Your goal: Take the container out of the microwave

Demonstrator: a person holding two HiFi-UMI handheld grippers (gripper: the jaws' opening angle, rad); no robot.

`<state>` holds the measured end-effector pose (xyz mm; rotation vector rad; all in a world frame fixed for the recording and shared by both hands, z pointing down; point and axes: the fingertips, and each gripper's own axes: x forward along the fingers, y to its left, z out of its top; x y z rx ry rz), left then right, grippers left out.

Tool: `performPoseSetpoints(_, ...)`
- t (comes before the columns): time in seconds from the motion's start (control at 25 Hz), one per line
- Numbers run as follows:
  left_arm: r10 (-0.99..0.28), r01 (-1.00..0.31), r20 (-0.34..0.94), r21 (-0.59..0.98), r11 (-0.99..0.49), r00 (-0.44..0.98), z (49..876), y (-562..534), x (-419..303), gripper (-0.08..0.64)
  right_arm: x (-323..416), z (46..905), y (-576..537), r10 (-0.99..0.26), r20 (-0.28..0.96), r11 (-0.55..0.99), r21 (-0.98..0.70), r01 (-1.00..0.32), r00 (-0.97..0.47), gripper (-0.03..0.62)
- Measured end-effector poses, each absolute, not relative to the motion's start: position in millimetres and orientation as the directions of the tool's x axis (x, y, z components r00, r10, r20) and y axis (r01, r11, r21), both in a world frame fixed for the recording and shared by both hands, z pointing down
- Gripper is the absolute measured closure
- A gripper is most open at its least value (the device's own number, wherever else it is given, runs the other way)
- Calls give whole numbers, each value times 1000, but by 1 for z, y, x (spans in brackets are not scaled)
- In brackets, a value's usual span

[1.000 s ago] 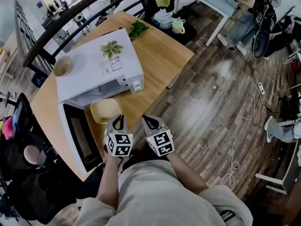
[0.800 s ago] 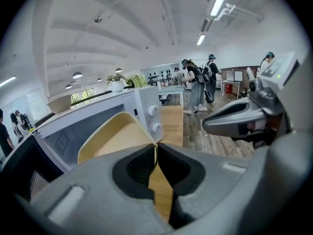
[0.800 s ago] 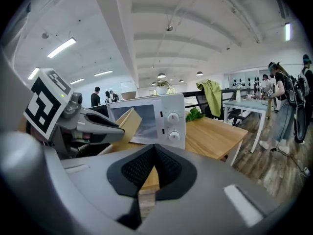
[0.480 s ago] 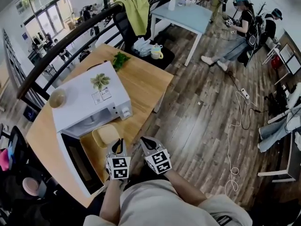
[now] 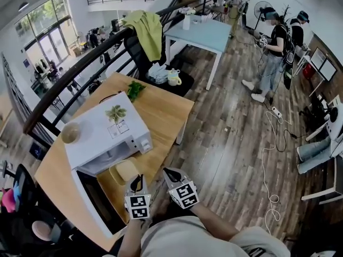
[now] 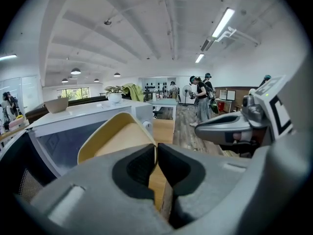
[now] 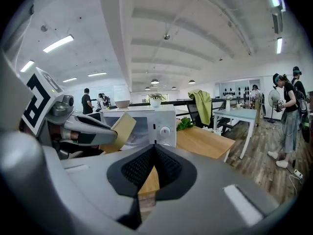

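My left gripper (image 5: 138, 180) is shut on the rim of a pale yellow square container (image 5: 124, 171) and holds it tilted in front of the white microwave (image 5: 107, 133), above the wooden table (image 5: 166, 111). The microwave's dark door (image 5: 99, 205) hangs open to the left. In the left gripper view the rim sits pinched between the pads of the left gripper (image 6: 156, 146), and the container (image 6: 117, 136) fills the middle. My right gripper (image 5: 170, 173) stays just right of it, shut on nothing. In the right gripper view the right gripper (image 7: 154, 148) faces the microwave (image 7: 146, 121), with the container (image 7: 120, 129) at left.
A bowl (image 5: 70, 133) and a small plant (image 5: 116, 113) sit on top of the microwave. Green leaves (image 5: 135, 90) lie at the table's far end. Beyond stand a light blue table (image 5: 198, 31), a chair draped with yellow-green cloth (image 5: 146, 25), people at the right, and floor cables (image 5: 270, 159).
Both grippers have risen a little, and the container is still in the left one. The head view has tipped up, so more of the room shows and the microwave looks smaller.
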<state>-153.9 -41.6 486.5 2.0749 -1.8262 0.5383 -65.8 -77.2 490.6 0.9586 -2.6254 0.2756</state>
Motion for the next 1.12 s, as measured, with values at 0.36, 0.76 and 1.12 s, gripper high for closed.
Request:
performPoseSetpoints(0.36,-895,-990,429,-6,-137,122,469,-35,-152,534,-63,472,-74,-620,332,742,-46,-669,-710,581)
performPoseSetpoints(0.76,-919,-990,367,33,-139,141,443,-28,-147,534,-62,435,-66,-644,264,740,-24,-672,-718,581)
performPoseSetpoints(1.12,-948,-994,298,13,-113,112,415,-24,-157,534,-67,413,-64,-650,214,747,7,-665,-729,581)
